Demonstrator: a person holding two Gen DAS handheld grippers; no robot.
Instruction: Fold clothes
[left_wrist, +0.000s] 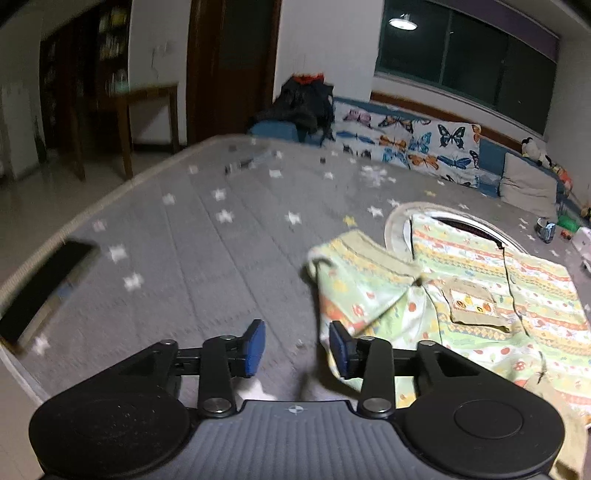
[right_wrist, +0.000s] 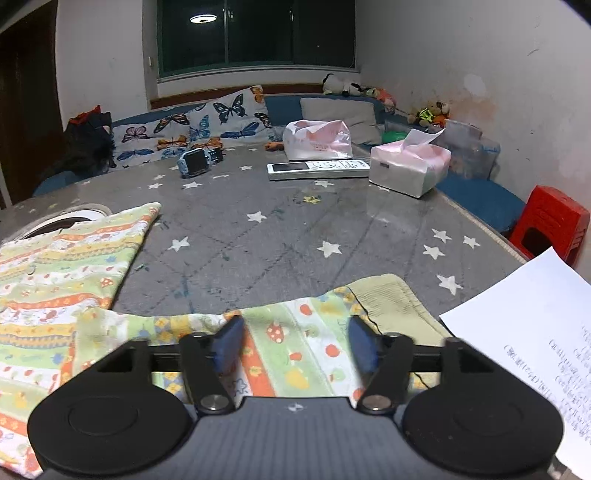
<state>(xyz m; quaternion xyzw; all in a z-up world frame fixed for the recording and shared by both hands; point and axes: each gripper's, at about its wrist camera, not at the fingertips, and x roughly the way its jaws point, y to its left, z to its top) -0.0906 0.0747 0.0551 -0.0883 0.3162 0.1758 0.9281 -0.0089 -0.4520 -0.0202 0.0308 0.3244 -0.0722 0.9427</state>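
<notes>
Pink tissue box (right_wrist: 410, 164) ahead-right of the right tool (right_wrist: 297, 341), tissue poking out; both tools gape wide, empty; patterned garment (left_wrist: 461, 295) spreads right of the left tool (left_wrist: 297, 345) on the star-print grey surface (right_wrist: 295, 236); its sleeve lies under the right tool.

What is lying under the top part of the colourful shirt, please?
A white round object with a dark opening sticks out from under the patterned shirt. Only its curved rim shows; the rest is covered, so what it is cannot be told. Both lie on the grey star-print cover.

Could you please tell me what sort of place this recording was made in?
Probably a home bedroom or living room: a star-print surface with butterfly cushions behind, stuffed toys along the wall, and a tissue pack.
</notes>
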